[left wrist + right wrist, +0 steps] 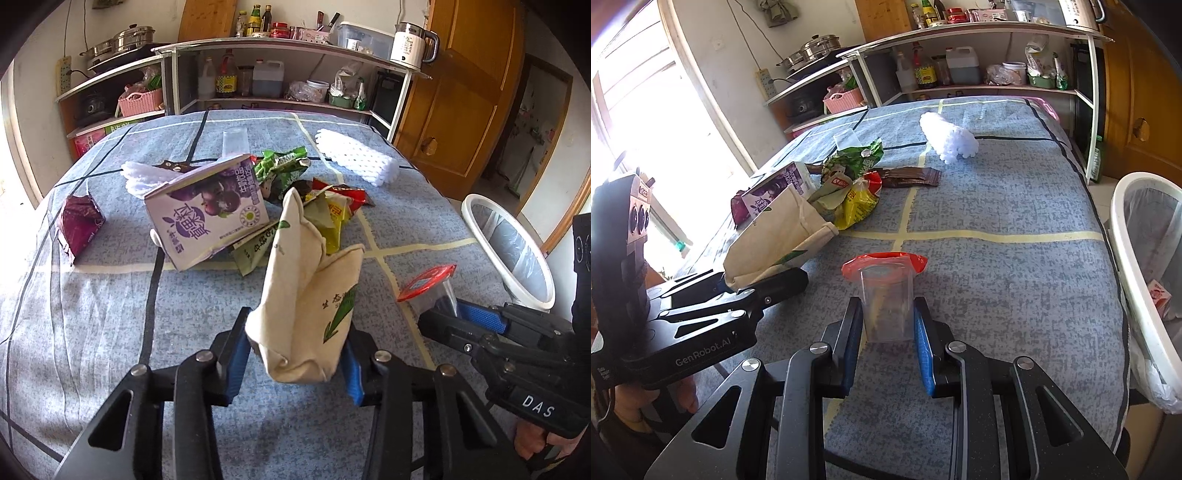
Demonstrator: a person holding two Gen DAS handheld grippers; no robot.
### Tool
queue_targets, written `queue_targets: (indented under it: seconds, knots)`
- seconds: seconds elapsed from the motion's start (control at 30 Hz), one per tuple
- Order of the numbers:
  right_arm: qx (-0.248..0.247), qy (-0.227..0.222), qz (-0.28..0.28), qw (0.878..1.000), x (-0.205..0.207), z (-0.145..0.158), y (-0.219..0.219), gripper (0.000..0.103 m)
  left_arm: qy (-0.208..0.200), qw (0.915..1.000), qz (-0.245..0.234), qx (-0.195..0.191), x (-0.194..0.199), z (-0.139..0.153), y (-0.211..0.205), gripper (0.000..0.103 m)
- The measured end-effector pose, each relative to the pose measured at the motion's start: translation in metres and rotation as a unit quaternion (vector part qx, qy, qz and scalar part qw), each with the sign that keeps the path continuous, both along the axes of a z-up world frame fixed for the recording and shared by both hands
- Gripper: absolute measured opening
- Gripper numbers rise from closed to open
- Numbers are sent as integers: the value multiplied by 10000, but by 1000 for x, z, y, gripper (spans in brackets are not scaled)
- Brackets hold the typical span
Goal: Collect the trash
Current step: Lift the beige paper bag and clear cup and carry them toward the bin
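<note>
Left wrist view: at lower centre our left gripper (295, 354) pinches a cream paper bag (310, 288), wrappers (284, 170) piled above and the white bin (509, 254) at right; right wrist view: our right gripper (886, 332) clamps a clear red-rimmed pouch (884, 291) at centre, a pink carton (1158, 297) inside the bin (1130, 273) at right.

We see a pile of wrappers (295, 184) in the middle of the table (110, 314). A milk box (210, 210) lies left of it. The bin (509, 251) stands right of the table.
</note>
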State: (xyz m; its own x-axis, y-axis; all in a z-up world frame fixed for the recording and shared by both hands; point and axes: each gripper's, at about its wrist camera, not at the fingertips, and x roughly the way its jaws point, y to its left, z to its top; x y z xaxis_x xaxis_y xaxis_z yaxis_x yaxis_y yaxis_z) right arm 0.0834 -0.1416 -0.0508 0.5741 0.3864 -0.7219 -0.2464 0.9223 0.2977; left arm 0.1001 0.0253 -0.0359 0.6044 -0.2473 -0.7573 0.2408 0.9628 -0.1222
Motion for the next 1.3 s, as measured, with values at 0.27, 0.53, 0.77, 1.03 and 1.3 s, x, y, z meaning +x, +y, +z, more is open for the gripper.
queue_targets:
  seconds: [0.27,0.53,0.77,1.03,1.3]
  knots:
    - [15,-82,-90,9999,-4,2,-5,28,-157,9999,6,-37,-7,8,-7,44]
    - [64,-162,-147,9997,-7,8,-10,28,-273,9995,-58,-112,-12,16,-11,43]
    - [66,-124,-155,9998,-7,6,-12,28,75,9990,70,-441,2,0,-7,65]
    - [58,-69,-192,9998,-5,2,-15,28,-32,9996,155,-254,8,0,-10,70]
    - [74,-89,-200,9997,-6,4,-16,28,-148,9998,77,-118,2,9,-18,44]
